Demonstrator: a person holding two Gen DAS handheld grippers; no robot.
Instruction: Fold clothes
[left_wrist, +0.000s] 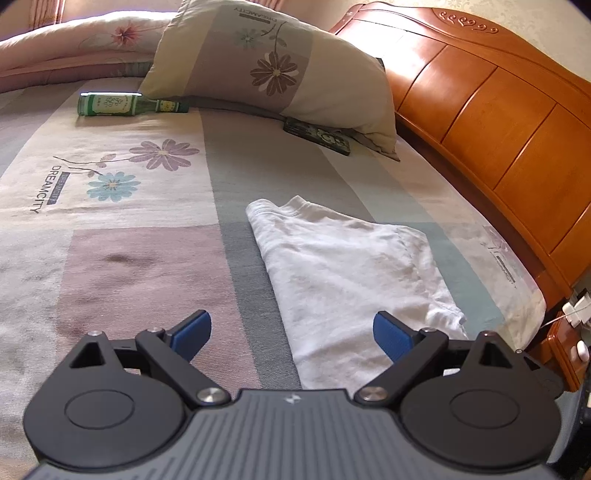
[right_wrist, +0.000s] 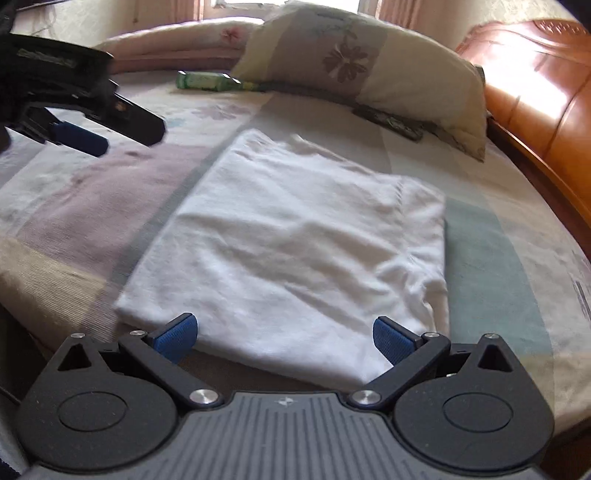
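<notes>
Since the white garment (right_wrist: 295, 236) lies as a flat rectangle near the bed's (left_wrist: 129, 258) headboard edge, it fits either half-folded or done. Both claws, left claw (left_wrist: 291, 332) & right claw (right_wrist: 284, 334), gape wide, holding nothing; any pinch wants both layers at corners.

The white garment (right_wrist: 295, 236) is soft matt cloth, slightly wrinkled. The bedsheet (left_wrist: 122, 236) is a woven matt fabric with a printed flower pattern, and the pillow (left_wrist: 273, 66) has the same cloth. The headboard (left_wrist: 491, 122) is orange-brown wood with a glossy varnish. The bottle (left_wrist: 110, 104) looks like shiny green glass with a paper label. The left gripper (left_wrist: 291, 334) is matt black plastic with bright metal rivets; its pads (left_wrist: 391, 338) are blue and finely ribbed.
</notes>
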